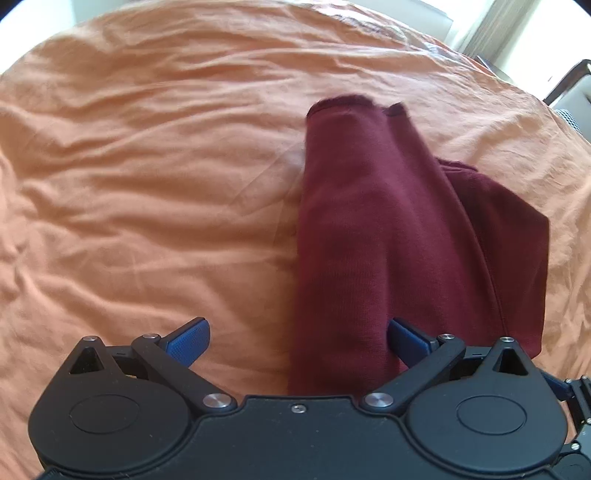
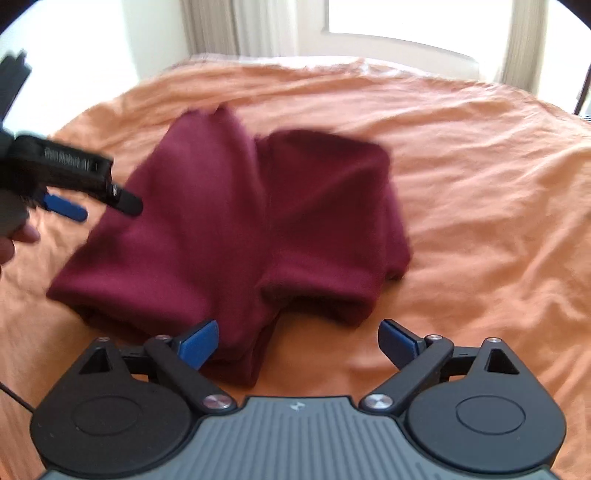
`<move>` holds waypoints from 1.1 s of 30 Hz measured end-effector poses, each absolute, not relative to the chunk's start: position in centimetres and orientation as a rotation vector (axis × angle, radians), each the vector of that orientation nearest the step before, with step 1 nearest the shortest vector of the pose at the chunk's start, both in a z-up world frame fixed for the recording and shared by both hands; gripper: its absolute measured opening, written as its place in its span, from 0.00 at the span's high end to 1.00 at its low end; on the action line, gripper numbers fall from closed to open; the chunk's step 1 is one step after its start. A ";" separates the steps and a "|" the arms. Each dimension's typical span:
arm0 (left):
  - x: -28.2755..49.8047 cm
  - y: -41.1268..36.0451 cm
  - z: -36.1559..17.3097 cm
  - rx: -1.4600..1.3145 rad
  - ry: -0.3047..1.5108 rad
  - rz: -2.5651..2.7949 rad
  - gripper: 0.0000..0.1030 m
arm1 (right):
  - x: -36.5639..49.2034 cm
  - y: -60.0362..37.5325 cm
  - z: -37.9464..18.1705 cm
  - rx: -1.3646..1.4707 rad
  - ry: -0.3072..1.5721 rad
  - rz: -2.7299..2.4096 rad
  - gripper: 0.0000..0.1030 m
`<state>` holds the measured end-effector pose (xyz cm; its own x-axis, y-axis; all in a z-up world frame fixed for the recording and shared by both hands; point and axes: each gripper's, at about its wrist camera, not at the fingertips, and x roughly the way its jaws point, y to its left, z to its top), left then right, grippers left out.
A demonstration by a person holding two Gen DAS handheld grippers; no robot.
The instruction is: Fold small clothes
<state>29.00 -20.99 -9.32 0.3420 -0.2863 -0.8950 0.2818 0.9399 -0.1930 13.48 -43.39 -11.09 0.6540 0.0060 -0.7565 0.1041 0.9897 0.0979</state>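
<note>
A dark red garment (image 1: 388, 229) lies folded in layers on the orange bed sheet (image 1: 147, 184). It also shows in the right wrist view (image 2: 229, 221). My left gripper (image 1: 299, 341) is open above the garment's near end, with its right pad (image 1: 406, 338) over the cloth and nothing held. My right gripper (image 2: 299, 341) is open above the garment's near edge, holding nothing. The left gripper also shows in the right wrist view (image 2: 92, 199), hovering at the garment's left side, blurred.
The orange sheet (image 2: 480, 184) is wrinkled and spreads all around the garment. A window and curtains (image 2: 369, 22) stand beyond the far edge of the bed. A chair (image 1: 569, 85) is at the far right.
</note>
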 end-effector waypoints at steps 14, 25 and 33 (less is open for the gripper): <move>31.5 -24.3 -9.6 0.068 1.177 -0.376 0.01 | 19.7 -50.3 -11.7 0.400 0.826 -0.180 0.00; 30.5 -22.8 -11.8 -0.033 1.240 -0.382 0.00 | 18.6 -51.8 -13.5 0.486 0.846 -0.118 0.00; 32.4 -24.5 -11.0 0.039 1.305 -0.335 0.00 | 22.0 -52.6 -13.7 0.511 0.860 -0.085 0.00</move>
<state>32.43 -24.52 -11.03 0.2216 -0.2209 -0.9498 0.2642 0.9512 -0.1596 21.97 -52.65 -13.67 0.6572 0.1303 -0.7424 0.2729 0.8769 0.3956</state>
